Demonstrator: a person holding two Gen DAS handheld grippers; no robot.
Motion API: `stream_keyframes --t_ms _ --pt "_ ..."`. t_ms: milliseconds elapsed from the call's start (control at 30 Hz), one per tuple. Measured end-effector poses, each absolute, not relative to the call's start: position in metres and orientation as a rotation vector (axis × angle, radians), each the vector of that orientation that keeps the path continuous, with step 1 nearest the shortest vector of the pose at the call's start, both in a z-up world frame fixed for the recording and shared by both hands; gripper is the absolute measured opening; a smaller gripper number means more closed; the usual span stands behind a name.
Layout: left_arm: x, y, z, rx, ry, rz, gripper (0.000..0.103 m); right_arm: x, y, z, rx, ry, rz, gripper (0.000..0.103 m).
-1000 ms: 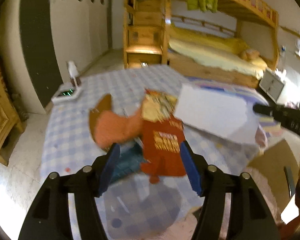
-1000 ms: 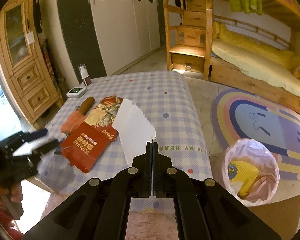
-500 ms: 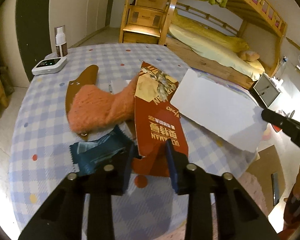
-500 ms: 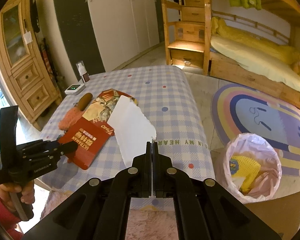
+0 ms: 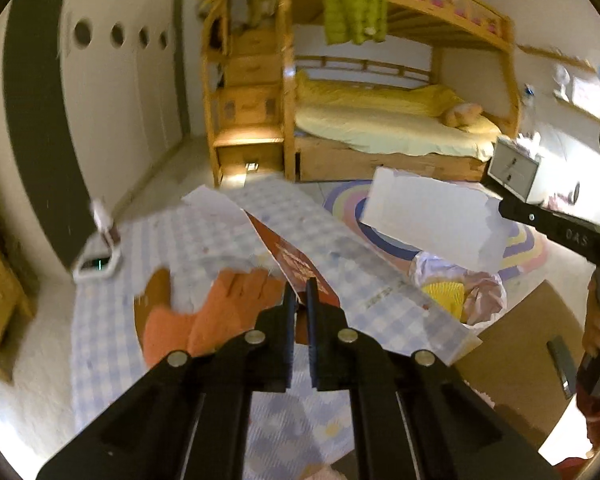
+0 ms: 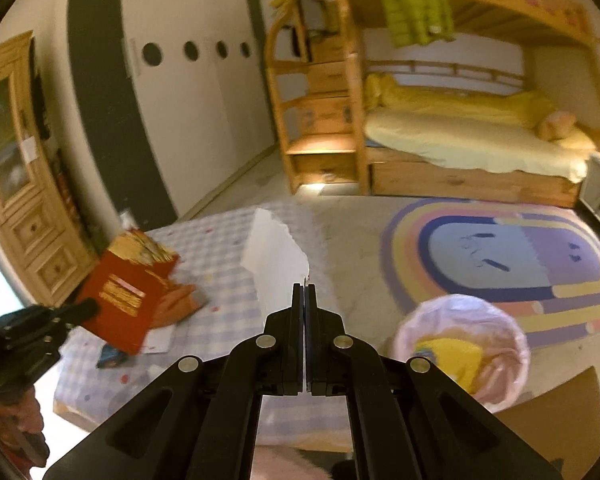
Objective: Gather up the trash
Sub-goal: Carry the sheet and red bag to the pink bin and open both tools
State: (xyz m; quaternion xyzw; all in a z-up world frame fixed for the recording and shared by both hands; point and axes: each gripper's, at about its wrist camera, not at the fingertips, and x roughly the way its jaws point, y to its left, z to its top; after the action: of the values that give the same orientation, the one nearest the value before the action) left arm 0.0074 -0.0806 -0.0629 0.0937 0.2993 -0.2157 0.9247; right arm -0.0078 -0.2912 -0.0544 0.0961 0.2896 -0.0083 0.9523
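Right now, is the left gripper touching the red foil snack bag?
Touching. In the left wrist view the left gripper has its jaws closed on the bottom edge of the red foil snack bag, which the right wrist view shows lifted off the table.

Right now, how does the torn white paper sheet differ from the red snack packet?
The torn white paper sheet is blank with a ragged edge; the red snack packet is printed with gold lettering. The sheet is pinched in the right hand-held gripper, the packet in the left hand-held gripper. The sheet hangs nearer the pink-lined trash bin. Both are flat, thin and lifted off the checked tablecloth.
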Motion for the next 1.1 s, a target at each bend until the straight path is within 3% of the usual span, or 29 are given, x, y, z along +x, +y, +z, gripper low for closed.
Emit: stream_keyframes --t_ms 667,933,1100 --pt "0.020 -0.265 -0.093 0.368 0.616 -0.748 0.003 -0.018 -0.425 -0.125 0.210 0.768 -0.404 0.000" --pt "0.023 -0.285 -0.102 0.389 0.642 -0.774 0.003 -0.015 -0.445 -0.133 0.236 0.762 -0.388 0.012" --pt "0.017 -0.300 -0.108 0.414 0.650 -0.806 0.003 -0.034 -0.451 -0.120 0.283 0.725 -0.366 0.013"
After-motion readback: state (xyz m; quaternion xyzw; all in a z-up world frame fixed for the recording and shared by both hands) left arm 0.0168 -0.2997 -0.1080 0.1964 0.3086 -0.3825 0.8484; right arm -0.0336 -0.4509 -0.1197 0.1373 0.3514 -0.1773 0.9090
